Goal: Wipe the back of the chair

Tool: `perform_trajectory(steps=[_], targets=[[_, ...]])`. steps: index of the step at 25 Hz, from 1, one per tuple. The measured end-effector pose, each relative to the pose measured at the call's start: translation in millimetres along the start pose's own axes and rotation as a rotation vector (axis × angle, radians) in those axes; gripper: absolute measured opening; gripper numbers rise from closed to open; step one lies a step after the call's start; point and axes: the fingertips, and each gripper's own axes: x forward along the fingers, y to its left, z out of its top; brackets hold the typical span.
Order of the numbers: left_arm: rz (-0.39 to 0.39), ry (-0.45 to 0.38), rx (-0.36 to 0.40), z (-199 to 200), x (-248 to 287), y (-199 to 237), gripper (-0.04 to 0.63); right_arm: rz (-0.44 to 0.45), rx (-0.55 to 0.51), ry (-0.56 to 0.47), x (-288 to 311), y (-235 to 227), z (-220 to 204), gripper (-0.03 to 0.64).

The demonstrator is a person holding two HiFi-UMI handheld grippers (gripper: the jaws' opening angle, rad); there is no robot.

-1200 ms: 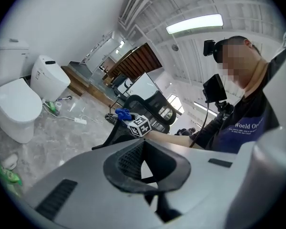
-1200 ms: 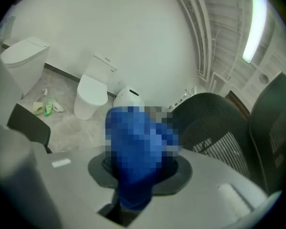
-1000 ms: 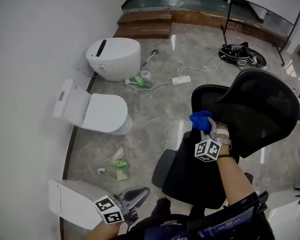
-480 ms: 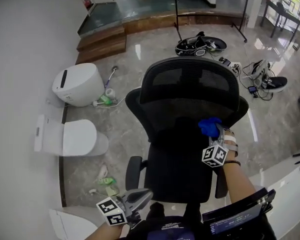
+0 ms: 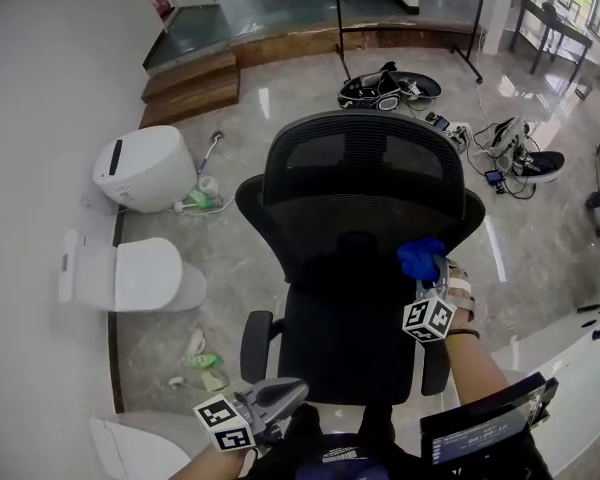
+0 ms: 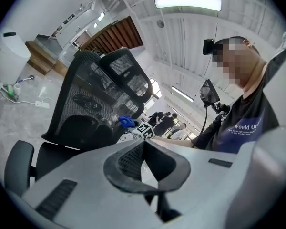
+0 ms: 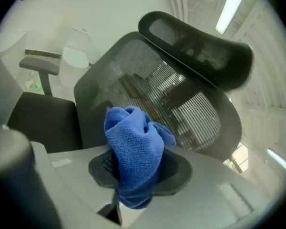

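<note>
Swung round, the mesh backrest [image 5: 365,183] now faces the right gripper [image 5: 432,273] clamping a blue cloth [image 5: 418,256]; the empty, closed left gripper [image 5: 280,396] sits farther.

The black mesh office chair [image 5: 365,198] filled the middle, its padded armrests [image 5: 255,343] flanking the seat. Open grey marble floor [image 5: 280,98] lay beyond; white toilets [image 5: 130,273] and tangled cables [image 5: 495,158] crowded either side.

I'm standing in an open, showroom-like hall: a polished stone floor [image 5: 550,238], with loose toilets [image 5: 130,275] lined along the white wall [image 5: 30,118] at my nine and ten o'clock. Wooden steps [image 5: 190,78] rise at eleven, cables [image 5: 500,138] sprawl at two, and a mesh office chair [image 5: 365,198] stands at twelve.
</note>
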Motion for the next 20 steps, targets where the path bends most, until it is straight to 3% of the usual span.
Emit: perform_trajectory(steps=[6, 10, 14, 20], targets=[[0.120, -0.095, -0.035, 6, -111, 50, 0.003, 0.177, -0.116, -0.229, 35, 136, 201, 0.120], [0.210, -0.141, -0.052, 5, -179, 84, 0.003, 0.227, -0.185, -0.295, 64, 198, 293, 0.120], [0.262, -0.172, -0.067, 4, -216, 105, 0.003, 0.243, -0.222, -0.275, 89, 224, 320, 0.120], [0.260, -0.167, -0.080, 9, -209, 115, 0.003, 0.223, -0.224, -0.220, 94, 203, 279, 0.120]])
